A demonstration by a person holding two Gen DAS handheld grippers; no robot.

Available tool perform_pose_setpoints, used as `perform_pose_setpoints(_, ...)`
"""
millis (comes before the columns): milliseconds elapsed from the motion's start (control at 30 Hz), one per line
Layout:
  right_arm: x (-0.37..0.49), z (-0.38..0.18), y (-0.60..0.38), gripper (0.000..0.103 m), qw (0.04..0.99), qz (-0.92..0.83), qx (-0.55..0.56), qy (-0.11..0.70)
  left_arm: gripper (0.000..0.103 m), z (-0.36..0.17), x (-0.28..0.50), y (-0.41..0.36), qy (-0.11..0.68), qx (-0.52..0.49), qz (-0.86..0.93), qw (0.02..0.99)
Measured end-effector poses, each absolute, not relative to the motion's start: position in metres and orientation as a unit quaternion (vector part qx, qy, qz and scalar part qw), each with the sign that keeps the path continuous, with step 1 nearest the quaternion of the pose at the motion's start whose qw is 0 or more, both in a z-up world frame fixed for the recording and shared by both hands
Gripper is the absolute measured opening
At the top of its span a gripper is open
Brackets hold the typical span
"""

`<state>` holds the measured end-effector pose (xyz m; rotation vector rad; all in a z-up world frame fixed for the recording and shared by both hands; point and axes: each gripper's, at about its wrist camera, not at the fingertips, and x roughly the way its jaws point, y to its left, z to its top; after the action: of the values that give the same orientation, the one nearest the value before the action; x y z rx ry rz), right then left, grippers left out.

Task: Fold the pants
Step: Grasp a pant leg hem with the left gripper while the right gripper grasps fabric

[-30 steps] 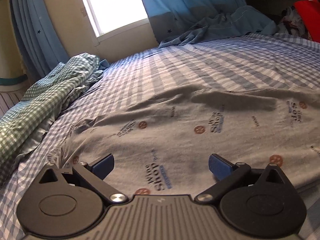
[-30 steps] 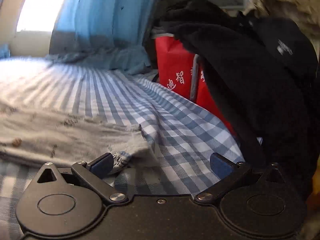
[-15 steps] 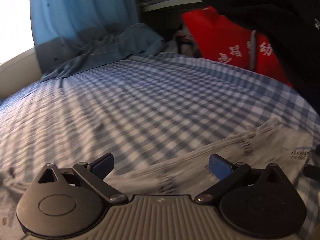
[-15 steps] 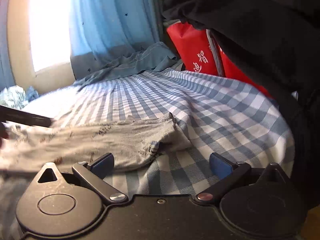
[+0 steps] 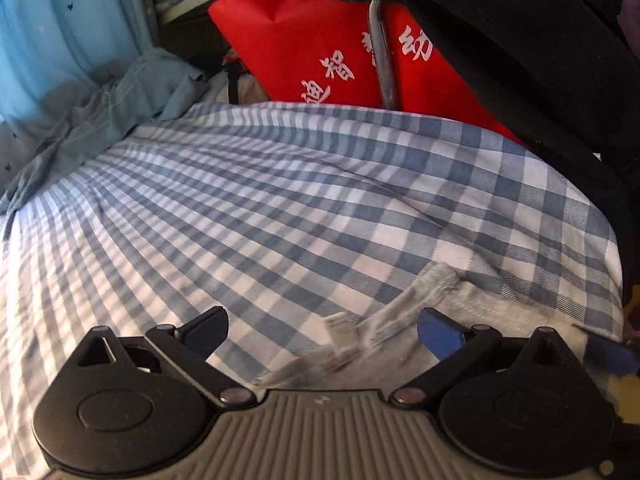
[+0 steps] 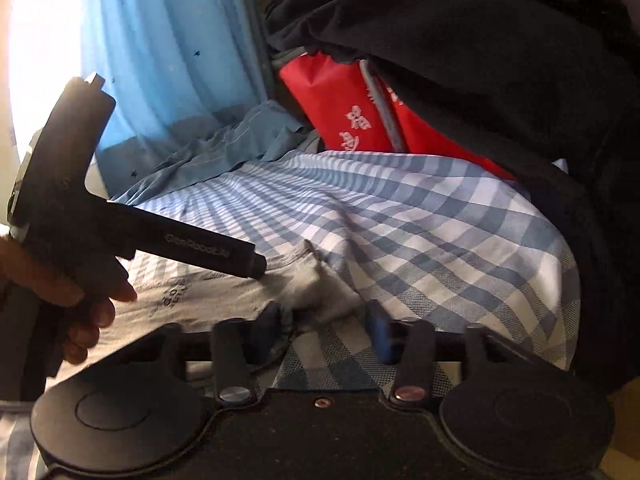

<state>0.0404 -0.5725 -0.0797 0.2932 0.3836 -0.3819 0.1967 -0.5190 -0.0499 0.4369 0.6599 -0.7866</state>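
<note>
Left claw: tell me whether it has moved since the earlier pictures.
Yes. The left claw swung right: the bright window it faced is gone, and the red printed bag now sits ahead, above the grey printed pants' edge.

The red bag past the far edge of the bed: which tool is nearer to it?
Cannot tell. Both the left tool and the right tool sit at the pants' end on the near side, a stretch of checked sheet away from the red bag.
</note>
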Motion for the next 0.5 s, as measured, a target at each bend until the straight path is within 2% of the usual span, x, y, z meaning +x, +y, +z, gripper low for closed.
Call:
perform_pose_setpoints(133,0.04,-0.079,-0.571,0.035,0.949,-0.203,0.163,0.176,0.103,-0.045,0.202,-0.52,0.359,0.181,-0.366,0.839)
perform_pose_setpoints(200,0.041,-0.078,-0.568,0.023,0.95,-0.21,0.16,0.167,0.103,-0.038,0.204,-0.514,0.378,0.155,-0.365,0.837)
perform_pose_setpoints(233,0.042,-0.077,-0.566,0.022,0.951,-0.214,0.154,0.164,0.103,-0.035,0.206,-0.51,0.386,0.14,-0.367,0.835)
perform_pose_setpoints(367,0.049,-0.074,-0.542,0.011,0.959,-0.23,0.061,0.156,0.102,-0.018,0.215,-0.493,0.431,0.07,-0.395,0.808)
perform_pose_setpoints(500,0.055,-0.071,-0.513,0.008,0.961,-0.225,-0.048,0.151,0.102,-0.008,0.228,-0.484,0.476,0.005,-0.433,0.766)
